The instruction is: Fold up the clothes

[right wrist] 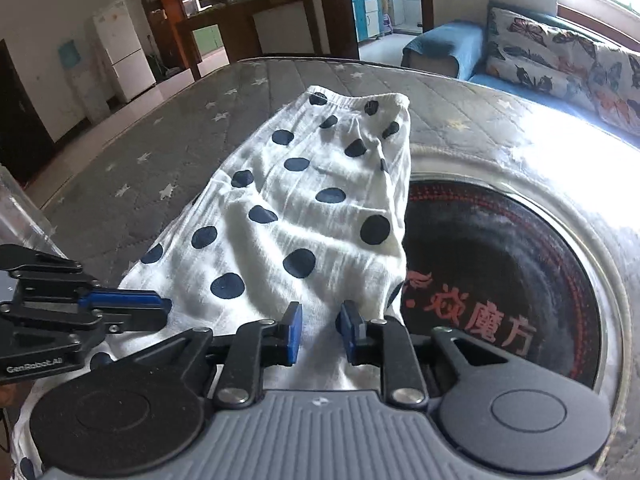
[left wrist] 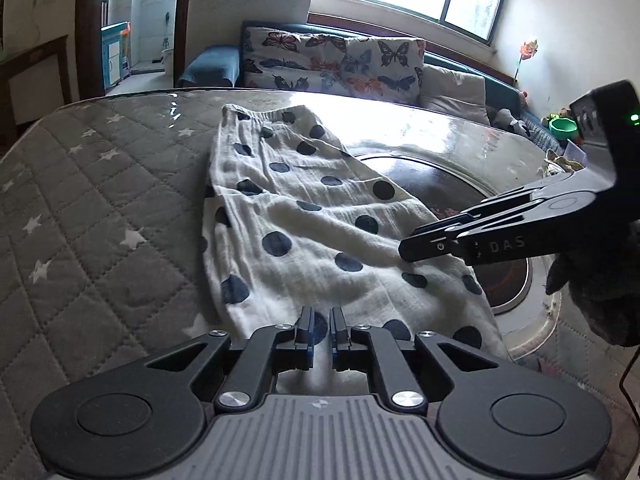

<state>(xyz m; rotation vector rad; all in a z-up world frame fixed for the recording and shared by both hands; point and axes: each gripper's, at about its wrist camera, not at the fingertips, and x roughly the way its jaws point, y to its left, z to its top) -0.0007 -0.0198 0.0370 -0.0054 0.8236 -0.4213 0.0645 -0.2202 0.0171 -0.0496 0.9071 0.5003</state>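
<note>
Lying on: the quilted grey table cover (left wrist: 92, 184), a white garment (left wrist: 304, 216) with dark dots, its elastic waistband at the far end and its hem nearest both grippers.
Garment edge: its right side laps over the rim of the round dark cooktop (right wrist: 500, 264) set in the table.
Bowl: a green bowl (left wrist: 564, 128) sits far right by the wall; whether it holds anything cannot be told.
Left gripper (left wrist: 320, 332): low over the near hem, pointing along the cloth; the jaws stand a narrow gap apart with cloth seen between the pads, though a firm pinch cannot be confirmed.
Right gripper (right wrist: 318, 336): held low at the garment's near right part, beside the cooktop; jaws parted, white cloth showing in the gap, pads not pressing it.
Right gripper from left view: it comes in from the right, tips resting on or just above the cloth.
Hand: a gloved hand (left wrist: 592, 288) grips the right handle.
Beyond: a sofa (left wrist: 336, 64) with butterfly cushions under the window.
</note>
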